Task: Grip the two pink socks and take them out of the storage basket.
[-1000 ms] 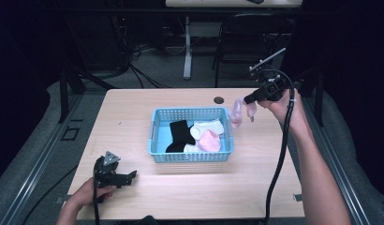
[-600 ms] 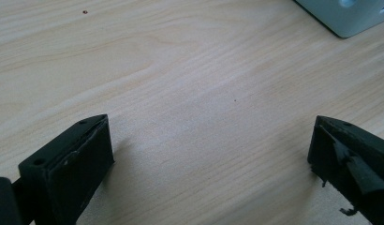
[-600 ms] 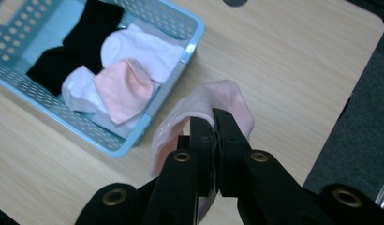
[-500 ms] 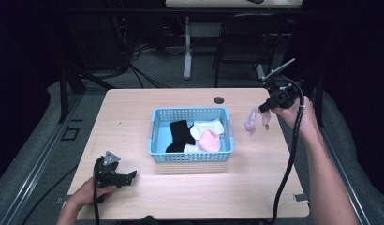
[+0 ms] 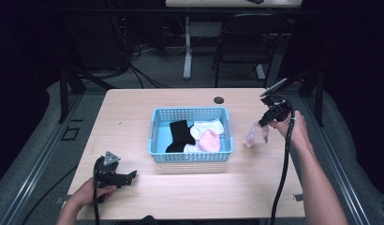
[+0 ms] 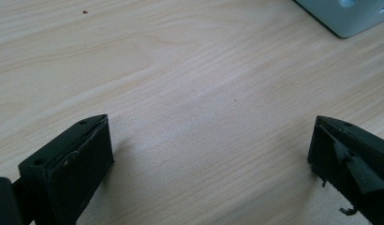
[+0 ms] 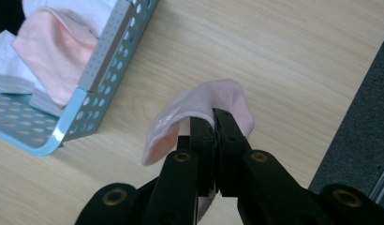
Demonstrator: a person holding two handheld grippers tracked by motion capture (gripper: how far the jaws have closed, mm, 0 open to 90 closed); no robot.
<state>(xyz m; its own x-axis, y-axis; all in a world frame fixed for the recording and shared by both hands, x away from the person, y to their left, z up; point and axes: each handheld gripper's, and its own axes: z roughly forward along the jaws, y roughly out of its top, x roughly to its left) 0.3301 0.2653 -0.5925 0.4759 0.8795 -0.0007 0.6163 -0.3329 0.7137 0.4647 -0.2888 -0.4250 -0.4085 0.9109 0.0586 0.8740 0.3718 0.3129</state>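
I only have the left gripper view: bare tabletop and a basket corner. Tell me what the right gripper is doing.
Observer: The right gripper is shut on a pink sock, held over the table to the right of the basket.
Operator: Give me the basket contents.
Observer: A black sock, white socks and another pink one lie inside.
Operator: Say where my left gripper sits.
Observer: The left gripper is at the table's near left, jaws wide open, clear of the basket.
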